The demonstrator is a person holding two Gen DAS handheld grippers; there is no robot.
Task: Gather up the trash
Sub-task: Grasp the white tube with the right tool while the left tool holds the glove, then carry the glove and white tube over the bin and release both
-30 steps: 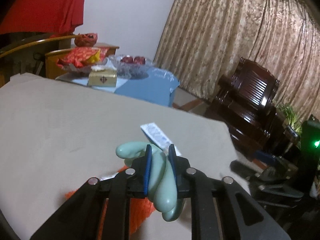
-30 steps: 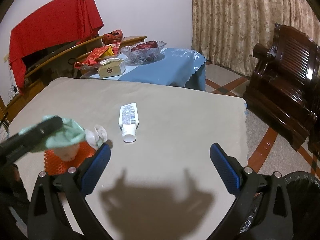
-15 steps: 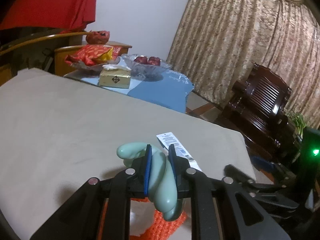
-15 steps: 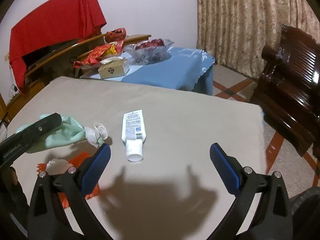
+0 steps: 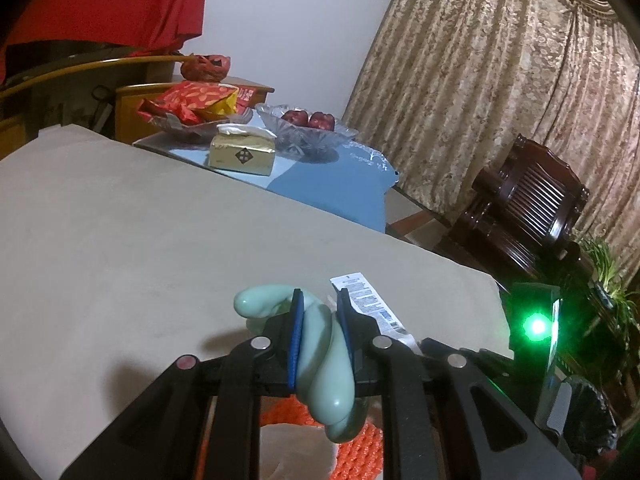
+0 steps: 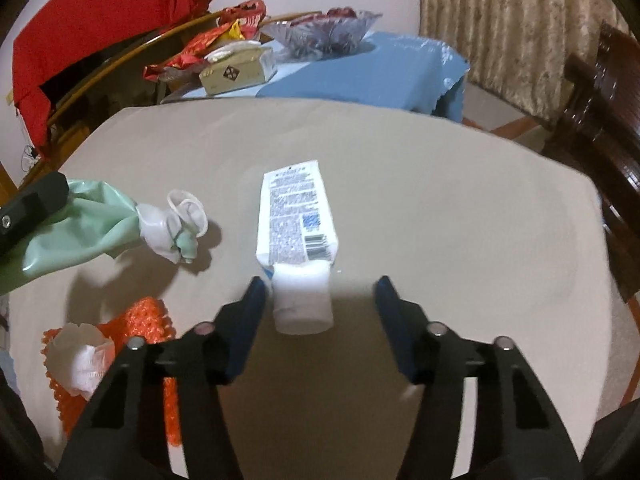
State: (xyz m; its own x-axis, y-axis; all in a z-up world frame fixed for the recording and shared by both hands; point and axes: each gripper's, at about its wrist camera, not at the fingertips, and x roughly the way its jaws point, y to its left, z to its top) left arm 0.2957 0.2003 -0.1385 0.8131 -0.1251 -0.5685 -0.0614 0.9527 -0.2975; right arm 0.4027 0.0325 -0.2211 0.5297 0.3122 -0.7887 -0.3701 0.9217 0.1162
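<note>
On the beige table (image 6: pixel 400 200), closest to you, your right gripper (image 6: pixel 320 316) was closing, its blue pads either side of the white cap of a squeeze tube (image 6: pixel 296 216); the left pad looked just beside the cap, the right pad was still apart from it, so no grip yet. The tube lay flat, cap toward you, label side up. To its left on your right-wrist view sat an orange mesh scrap (image 6: pixel 148 320) with a crumpled white wrapper (image 6: pixel 80 356) on it, near the table's front-left edge.

Your left gripper (image 5: pixel 320 320) was narrow and clamped on a pale green glove (image 5: pixel 324 368), its fingers dangling below the pads and one sticking out left. In the right-wrist view the same glove (image 6: pixel 88 224) hung above the table with a white glove (image 6: pixel 172 224) knotted at its end.

Farther back, past the table edge, a blue-cloth side table (image 5: pixel 332 184) carried a gold tissue box (image 5: pixel 242 156), a glass bowl of red fruit (image 5: pixel 308 128) and red snack bags (image 5: pixel 192 100). Behind: a patterned curtain (image 5: pixel 500 100), a dark wooden chair (image 5: pixel 528 208), and a red cloth (image 5: pixel 108 0) hanging top left. A black bin bag (image 5: pixel 588 420) showed at the right edge.
</note>
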